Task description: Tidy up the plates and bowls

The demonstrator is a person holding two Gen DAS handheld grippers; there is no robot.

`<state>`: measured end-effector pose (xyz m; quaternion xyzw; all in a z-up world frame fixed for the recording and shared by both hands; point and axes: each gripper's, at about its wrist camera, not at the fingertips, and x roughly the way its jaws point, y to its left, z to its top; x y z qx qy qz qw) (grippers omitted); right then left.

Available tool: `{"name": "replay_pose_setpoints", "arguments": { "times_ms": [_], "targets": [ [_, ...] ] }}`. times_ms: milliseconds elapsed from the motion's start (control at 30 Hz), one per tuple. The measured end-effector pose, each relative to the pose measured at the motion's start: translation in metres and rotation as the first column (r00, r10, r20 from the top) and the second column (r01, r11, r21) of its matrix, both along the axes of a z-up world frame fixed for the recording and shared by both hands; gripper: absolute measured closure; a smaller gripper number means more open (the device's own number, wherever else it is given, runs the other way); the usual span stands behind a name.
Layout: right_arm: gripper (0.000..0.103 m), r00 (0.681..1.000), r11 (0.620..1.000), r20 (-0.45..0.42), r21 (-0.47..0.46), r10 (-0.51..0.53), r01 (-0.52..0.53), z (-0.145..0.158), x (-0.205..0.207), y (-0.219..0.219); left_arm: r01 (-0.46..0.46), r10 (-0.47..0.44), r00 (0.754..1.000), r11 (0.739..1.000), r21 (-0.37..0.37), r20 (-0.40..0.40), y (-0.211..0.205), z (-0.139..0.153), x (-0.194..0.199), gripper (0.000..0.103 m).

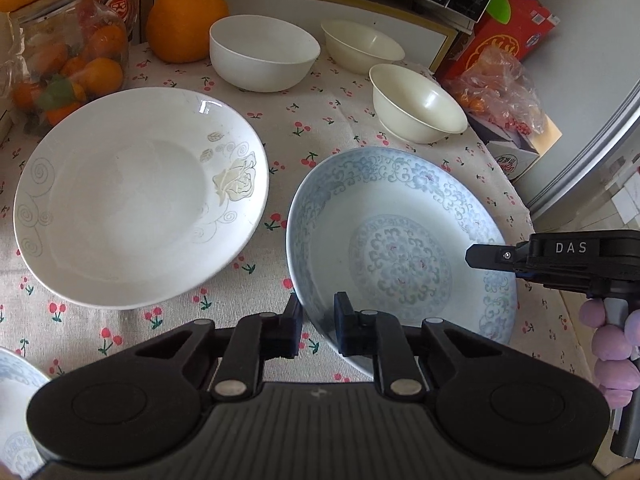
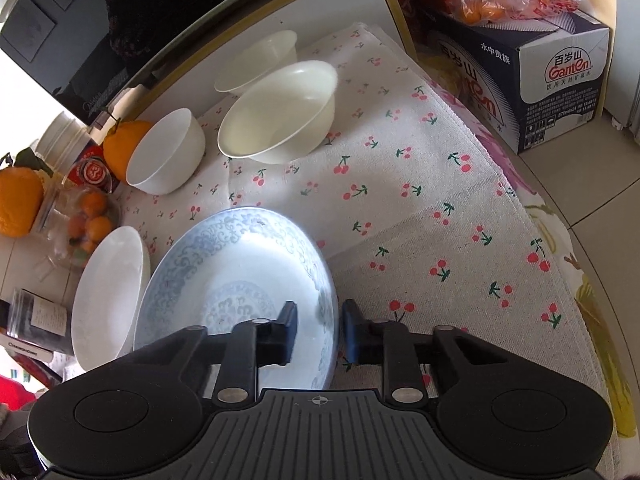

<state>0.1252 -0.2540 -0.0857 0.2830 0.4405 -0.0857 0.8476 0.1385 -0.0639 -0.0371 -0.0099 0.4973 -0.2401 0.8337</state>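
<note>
A: Blue-patterned plate (image 1: 400,240) sits lower right of the left view, its near rim between the left gripper (image 1: 318,328) fingers, which are spread, not yet pinching.

B: And the right gripper (image 2: 318,330) straddles the opposite rim, also spread. Rim runs crosswise to both.

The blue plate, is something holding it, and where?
Both tongs straddle the blue plate's rim: left tongs on its near edge, right tongs on the opposite side. Whether they are squeezing cannot be told.
</note>
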Motion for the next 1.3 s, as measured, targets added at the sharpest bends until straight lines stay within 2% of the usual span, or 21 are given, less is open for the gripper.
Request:
{"name": "replay_pose_setpoints", "arguments": {
  "times_ms": [67, 300, 867, 1300],
  "targets": [
    [0.090, 1.000, 1.000, -0.007, -0.021, -0.004, 0.003, 0.001, -0.001, 0.001, 0.005, -0.005, 1.000, 1.000, 0.000, 0.001, 0.001, 0.000, -0.001, 0.089],
    [0.090, 0.999, 0.999, -0.046, -0.041, -0.007, 0.006, 0.009, -0.014, 0.005, 0.060, -0.060, 0.998, 0.998, 0.000, 0.000, 0.001, 0.005, -0.013, 0.089],
    [0.090, 0.987, 1.000, -0.158, -0.005, 0.007, -0.008, 0.010, -0.054, 0.019, 0.180, -0.177, 0.982, 0.983, 0.048, -0.059, 0.006, 0.001, -0.044, 0.088],
    [0.086, 0.985, 1.000, -0.174, -0.011, 0.004, -0.006, 0.008, -0.053, 0.022, 0.208, -0.204, 0.977, 0.976, 0.059, -0.060, 0.005, 0.001, -0.047, 0.087]
  ]
}}
